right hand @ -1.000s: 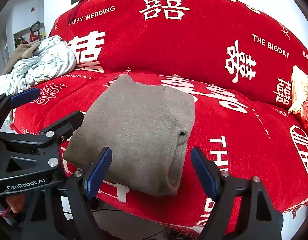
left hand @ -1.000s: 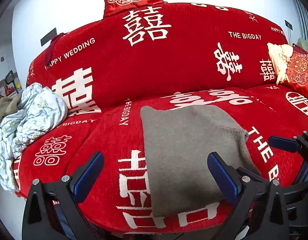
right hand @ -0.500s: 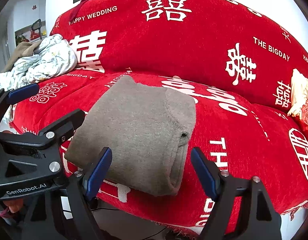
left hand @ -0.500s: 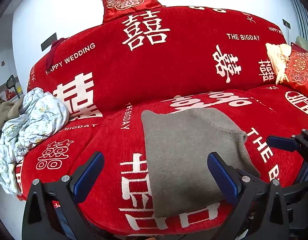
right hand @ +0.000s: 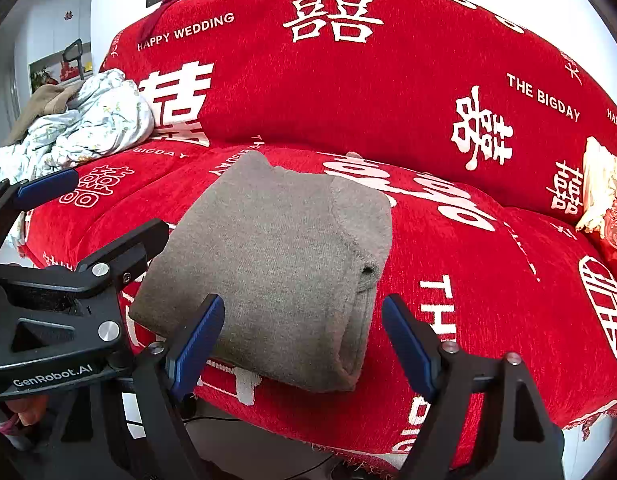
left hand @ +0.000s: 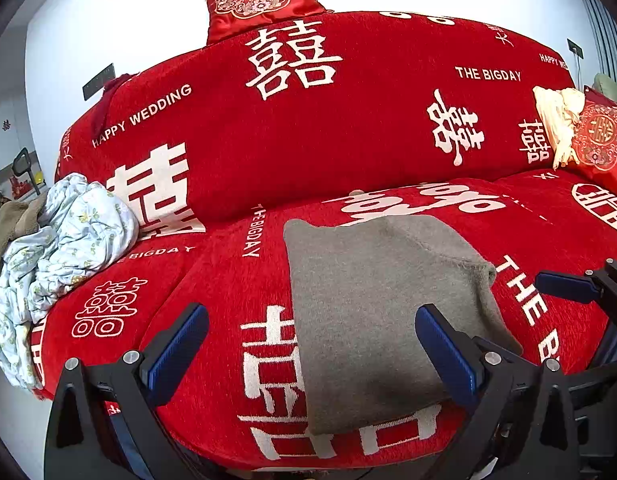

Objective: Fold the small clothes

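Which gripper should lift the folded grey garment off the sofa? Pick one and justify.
Right, probably. The right gripper stands open, squarely framing the grey garment's near edge; the left gripper, also open, straddles only its left edge.

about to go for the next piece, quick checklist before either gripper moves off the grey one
1. Grey garment folded into a compact stack on the sofa seat: ok.
2. Left gripper jaws open, nothing held: ok.
3. Right gripper jaws open, nothing held: ok.
4. Both grippers clear of the garment, not touching: ok.
5. Floral bundle at the sofa's left end, possibly next: in view, ok.
6. Garment's far edge squared up: cannot tell.
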The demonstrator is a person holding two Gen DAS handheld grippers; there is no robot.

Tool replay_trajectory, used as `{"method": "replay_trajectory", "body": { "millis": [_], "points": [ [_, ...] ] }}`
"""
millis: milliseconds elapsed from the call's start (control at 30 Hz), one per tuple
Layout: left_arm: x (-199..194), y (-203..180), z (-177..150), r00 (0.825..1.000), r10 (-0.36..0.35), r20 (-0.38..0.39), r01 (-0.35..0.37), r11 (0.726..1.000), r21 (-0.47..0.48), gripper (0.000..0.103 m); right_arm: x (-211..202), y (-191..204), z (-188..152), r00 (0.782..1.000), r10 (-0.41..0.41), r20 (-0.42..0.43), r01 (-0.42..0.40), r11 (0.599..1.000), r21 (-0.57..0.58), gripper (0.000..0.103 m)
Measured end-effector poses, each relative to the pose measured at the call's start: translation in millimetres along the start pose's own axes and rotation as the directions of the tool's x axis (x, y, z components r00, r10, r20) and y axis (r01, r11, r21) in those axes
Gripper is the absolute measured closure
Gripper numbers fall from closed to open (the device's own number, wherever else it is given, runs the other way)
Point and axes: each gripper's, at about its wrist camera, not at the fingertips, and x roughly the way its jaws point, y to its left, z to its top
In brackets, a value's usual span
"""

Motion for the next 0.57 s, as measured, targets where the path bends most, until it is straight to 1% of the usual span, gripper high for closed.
{"method": "replay_trajectory", "body": {
  "millis": [567],
  "points": [
    [1.0, 1.0, -1.7, 1.000, 0.000, -0.006, 0.000, 1.000, -0.006, 0.000, -0.5, 1.5, -0.4, 1.000, 0.002, -0.001, -0.002, 1.000, 0.002, 0.020]
  ]
}}
